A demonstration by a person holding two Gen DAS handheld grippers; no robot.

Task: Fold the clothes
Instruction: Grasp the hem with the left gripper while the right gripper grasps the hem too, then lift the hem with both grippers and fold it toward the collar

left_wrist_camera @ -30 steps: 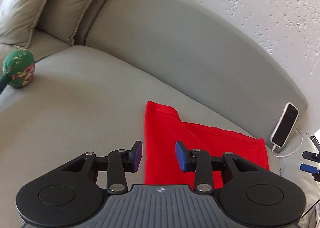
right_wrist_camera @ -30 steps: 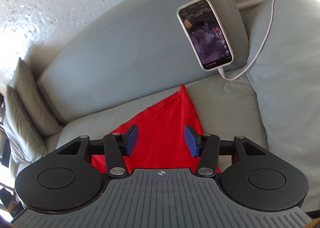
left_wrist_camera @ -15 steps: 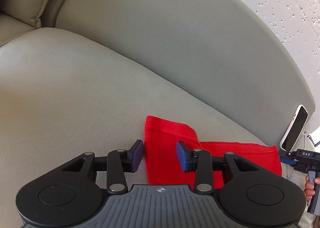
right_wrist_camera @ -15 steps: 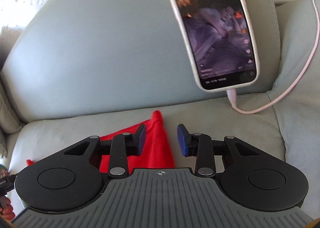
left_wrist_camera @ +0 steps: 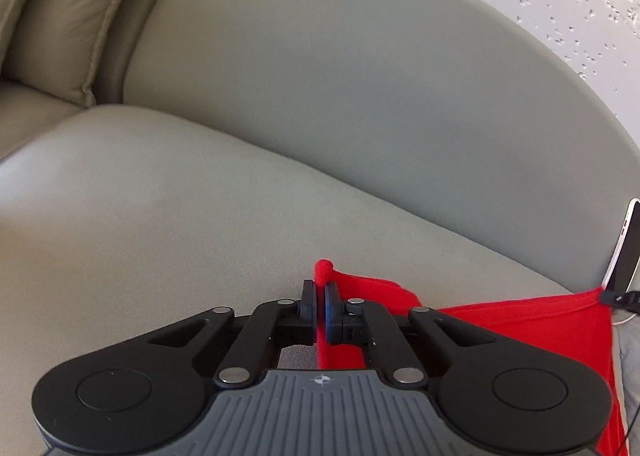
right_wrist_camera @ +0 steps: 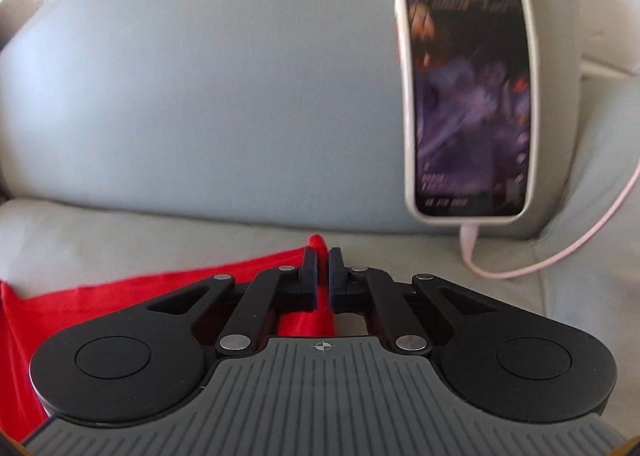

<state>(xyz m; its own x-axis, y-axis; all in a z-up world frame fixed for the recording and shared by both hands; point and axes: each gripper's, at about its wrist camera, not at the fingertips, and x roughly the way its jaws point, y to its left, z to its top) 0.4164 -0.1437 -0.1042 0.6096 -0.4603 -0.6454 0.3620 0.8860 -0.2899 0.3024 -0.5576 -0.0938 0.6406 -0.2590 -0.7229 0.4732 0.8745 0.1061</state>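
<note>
A red garment (left_wrist_camera: 532,324) lies on the grey sofa seat (left_wrist_camera: 160,216). My left gripper (left_wrist_camera: 320,288) is shut on one corner of it, and a small bunch of red cloth pokes out past the fingertips. In the right wrist view the red garment (right_wrist_camera: 120,296) stretches off to the left, and my right gripper (right_wrist_camera: 323,256) is shut on its other corner, whose tip also shows above the pads. The cloth runs taut between the two held corners, close to the sofa's backrest.
A phone (right_wrist_camera: 468,92) with a lit screen leans on the backrest (right_wrist_camera: 224,88) just right of my right gripper, with a pink cable (right_wrist_camera: 560,252) trailing right. Beige cushions (left_wrist_camera: 68,12) sit at the sofa's far left. The phone's edge (left_wrist_camera: 626,248) shows in the left wrist view.
Both grippers moved forward and down to the garment's corners and closed on them. The phone now looms much larger in the right wrist view.
</note>
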